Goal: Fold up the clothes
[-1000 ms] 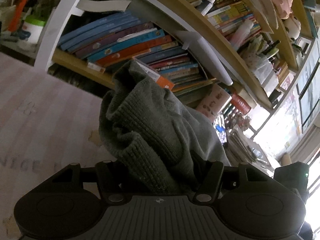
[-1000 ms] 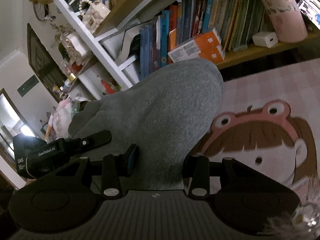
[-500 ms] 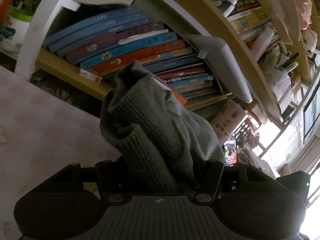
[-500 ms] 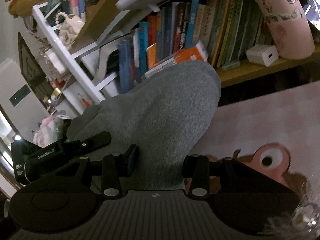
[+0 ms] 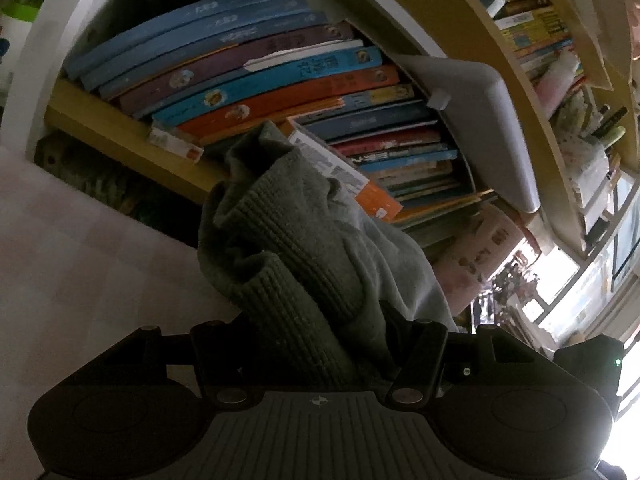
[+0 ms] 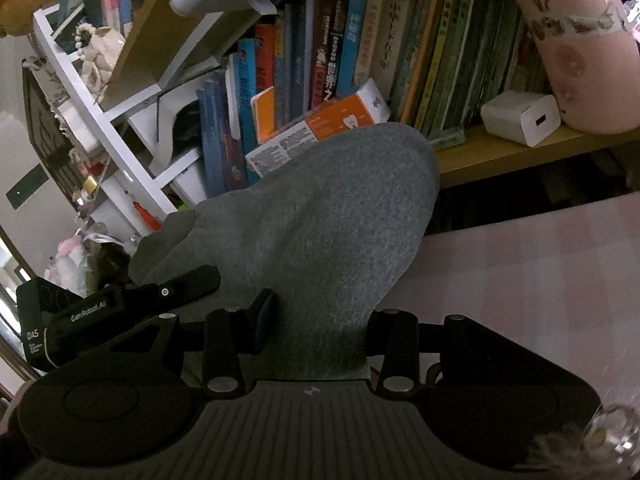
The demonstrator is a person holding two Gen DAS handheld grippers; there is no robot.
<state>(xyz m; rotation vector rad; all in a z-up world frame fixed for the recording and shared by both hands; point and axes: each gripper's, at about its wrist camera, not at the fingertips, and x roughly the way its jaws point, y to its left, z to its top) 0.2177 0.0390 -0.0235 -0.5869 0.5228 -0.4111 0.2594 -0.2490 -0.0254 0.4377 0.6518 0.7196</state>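
Note:
A grey sweatshirt (image 5: 304,248) with a ribbed hem is bunched between the fingers of my left gripper (image 5: 320,340), which is shut on it and holds it above the pink mat (image 5: 80,260). The cloth hides the fingertips. In the right wrist view a smooth grey fold of the same sweatshirt (image 6: 320,208) rises out of my right gripper (image 6: 320,320), also shut on it. The left gripper's black body (image 6: 120,304) shows close by on the left in that view, and the cloth spans between the two grippers.
A bookshelf (image 5: 280,80) packed with books stands right ahead, past the mat's far edge (image 6: 540,272). A white charger (image 6: 520,118) and a pink patterned cylinder (image 6: 572,40) sit on the wooden shelf board. A grey flat slab (image 5: 480,120) leans among the books.
Both grippers have carried the sweatshirt forward towards the bookshelf, which now fills more of each view. The cartoon face on the mat has slid out of the right wrist view. Both grips are unchanged.

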